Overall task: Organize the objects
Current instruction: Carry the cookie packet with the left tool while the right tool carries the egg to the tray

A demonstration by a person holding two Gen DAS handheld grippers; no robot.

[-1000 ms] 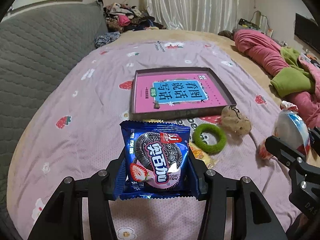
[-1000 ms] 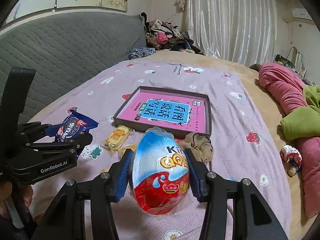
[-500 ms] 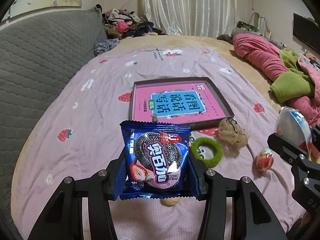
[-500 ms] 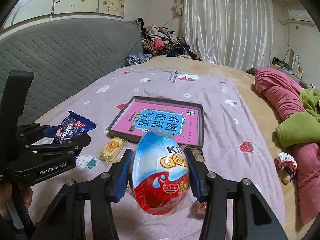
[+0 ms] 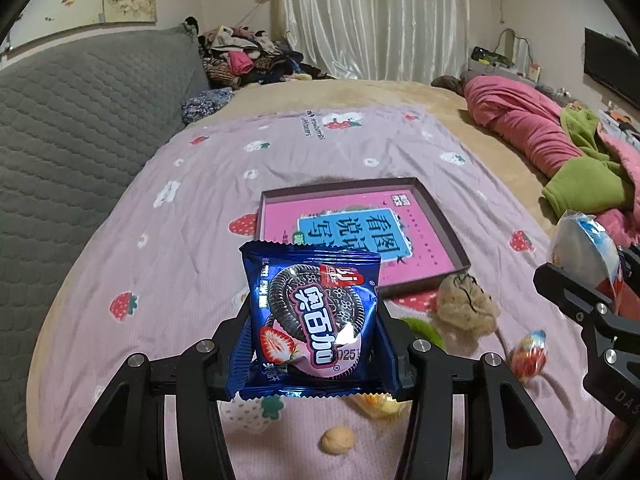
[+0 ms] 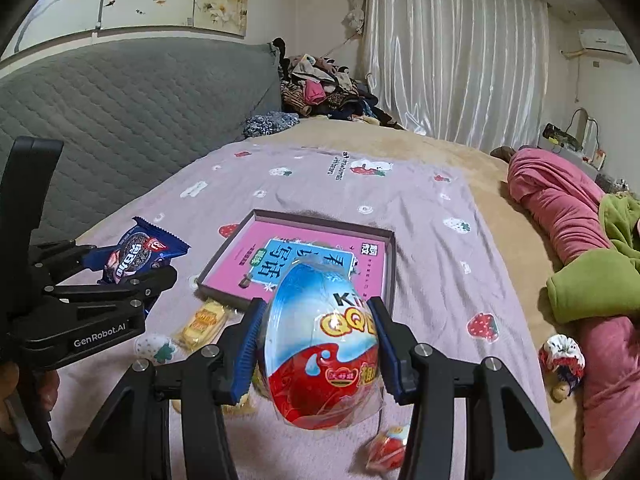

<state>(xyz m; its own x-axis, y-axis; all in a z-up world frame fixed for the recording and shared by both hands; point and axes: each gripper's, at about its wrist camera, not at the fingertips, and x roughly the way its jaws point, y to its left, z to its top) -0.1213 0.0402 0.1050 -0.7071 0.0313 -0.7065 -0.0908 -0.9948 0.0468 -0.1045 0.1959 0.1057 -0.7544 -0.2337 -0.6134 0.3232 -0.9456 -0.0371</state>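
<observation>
Biscuits in a blue packet (image 5: 316, 316) are clamped between the fingers of the left gripper (image 5: 314, 344), and the packet is held upright above the pink sheet (image 5: 160, 280), clear of it. In the right wrist view the same packet (image 6: 136, 254) is seen at the left, pinched in the left gripper (image 6: 124, 268), with part of a hand (image 6: 12, 392) visible below it.

A large wrapped egg (image 6: 322, 344) is gripped by the right gripper (image 6: 320, 352); its blue pads are pressed on both sides of the egg, which is held upright above the sheet (image 6: 432, 264). In the left wrist view the egg (image 5: 584, 248) and the right gripper (image 5: 592, 276) are seen at the right edge.

A shallow box (image 5: 360, 236) with a pink book (image 5: 348, 232) inside is laid near the middle of the sheet. Just beside its near edge a beige cloth lump (image 5: 464, 304) is found, and a green ring (image 5: 424, 332) is partly hidden behind the left gripper. A small red egg (image 5: 528, 352) lies near the right edge of the sheet, and a small round biscuit (image 5: 338, 440) near its front edge. A yellow snack (image 6: 202, 322) is seen just beside the box's near left corner (image 6: 200, 280).

A grey headboard (image 5: 80, 140) is set along the left, and pink and green bedding (image 5: 560, 152) is piled along the bed's right side.
</observation>
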